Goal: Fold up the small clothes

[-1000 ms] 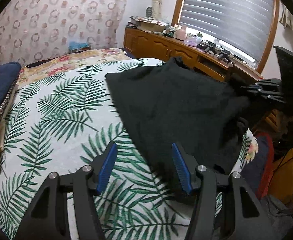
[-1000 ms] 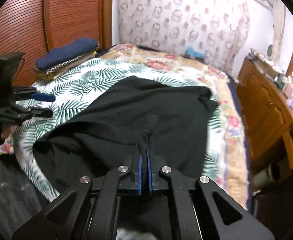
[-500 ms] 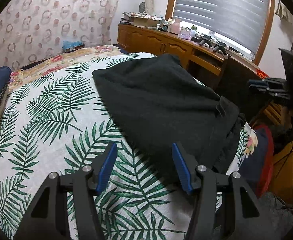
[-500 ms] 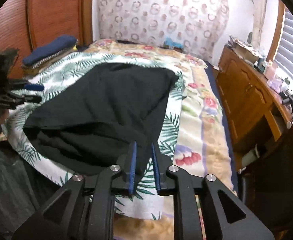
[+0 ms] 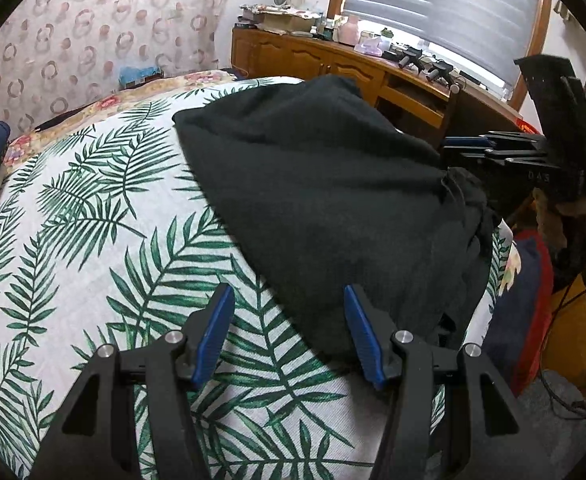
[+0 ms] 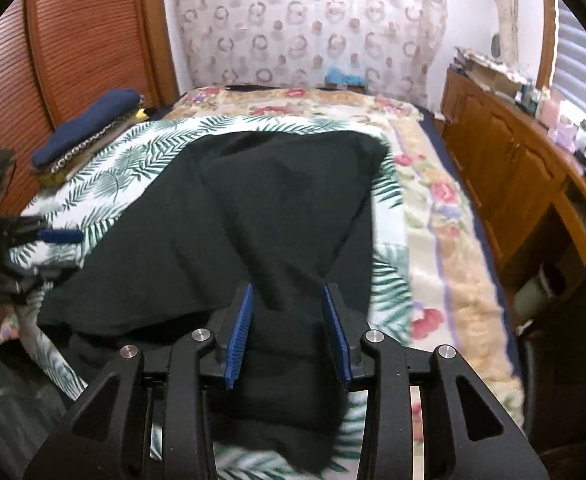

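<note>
- Black garment (image 6: 253, 216): spread over the palm-leaf bedspread (image 5: 93, 240), one bunched corner hanging off the bed's near edge.
- Right gripper (image 6: 289, 316): jaws opening; the cloth lies between the blue pads (image 6: 239, 332), which stand clear of it on both sides.
- Left gripper (image 5: 289, 332): released, jaws apart above the garment's near edge and the bedspread, nothing grasped.
- Folded navy cloth (image 6: 89, 124): on the far side of the bed, well apart from the garment.

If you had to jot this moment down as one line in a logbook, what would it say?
left gripper: open, empty, at near edge of black garment | right gripper: jaws opening, garment between them | garment: on leaf-print bedspread
</note>
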`<action>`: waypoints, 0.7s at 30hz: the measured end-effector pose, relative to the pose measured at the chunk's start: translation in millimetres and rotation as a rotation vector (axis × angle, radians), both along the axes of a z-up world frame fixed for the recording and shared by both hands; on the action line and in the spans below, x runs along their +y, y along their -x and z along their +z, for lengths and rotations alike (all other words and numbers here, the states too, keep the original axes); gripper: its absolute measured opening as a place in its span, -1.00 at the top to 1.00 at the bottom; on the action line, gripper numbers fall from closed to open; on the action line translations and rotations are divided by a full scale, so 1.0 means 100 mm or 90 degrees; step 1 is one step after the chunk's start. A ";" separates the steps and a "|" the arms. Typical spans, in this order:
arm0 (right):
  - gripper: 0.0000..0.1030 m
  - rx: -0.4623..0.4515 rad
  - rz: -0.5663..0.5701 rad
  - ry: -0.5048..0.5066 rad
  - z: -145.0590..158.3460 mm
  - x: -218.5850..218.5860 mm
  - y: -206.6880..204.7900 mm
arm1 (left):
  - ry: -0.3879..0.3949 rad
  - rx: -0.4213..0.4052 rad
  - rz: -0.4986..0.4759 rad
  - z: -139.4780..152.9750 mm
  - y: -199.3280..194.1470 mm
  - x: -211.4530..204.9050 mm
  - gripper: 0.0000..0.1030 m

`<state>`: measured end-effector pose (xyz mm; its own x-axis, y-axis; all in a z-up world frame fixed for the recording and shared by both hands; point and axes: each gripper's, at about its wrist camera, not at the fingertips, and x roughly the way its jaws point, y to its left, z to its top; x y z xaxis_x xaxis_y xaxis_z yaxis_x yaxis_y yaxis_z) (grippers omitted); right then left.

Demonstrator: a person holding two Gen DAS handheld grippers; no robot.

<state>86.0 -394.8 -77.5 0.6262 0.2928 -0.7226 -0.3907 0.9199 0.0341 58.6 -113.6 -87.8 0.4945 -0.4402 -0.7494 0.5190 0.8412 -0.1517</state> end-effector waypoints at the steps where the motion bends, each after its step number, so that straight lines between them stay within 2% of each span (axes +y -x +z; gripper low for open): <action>1: 0.31 0.003 0.010 -0.004 -0.01 0.08 -0.01 | 0.000 0.002 0.001 -0.01 0.00 0.00 -0.08; 7: 0.31 0.015 0.057 -0.005 -0.04 0.38 -0.02 | 0.002 0.009 0.004 -0.03 0.01 0.02 -0.08; 11: 0.31 0.040 0.070 0.025 -0.11 0.50 -0.07 | 0.003 0.011 0.004 -0.04 0.02 0.03 -0.08; 15: 0.31 0.073 0.066 0.050 -0.19 0.43 -0.04 | 0.004 0.012 0.005 -0.04 0.02 0.02 -0.08; 21: 0.33 0.093 0.048 0.064 -0.16 0.24 0.15 | 0.001 0.009 0.004 -0.04 0.02 0.03 -0.08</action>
<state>70.8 -370.4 -93.3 0.4914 0.2564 -0.8324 -0.4567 0.8896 0.0044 56.6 -111.0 -91.8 0.4867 -0.4384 -0.7556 0.5115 0.8442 -0.1604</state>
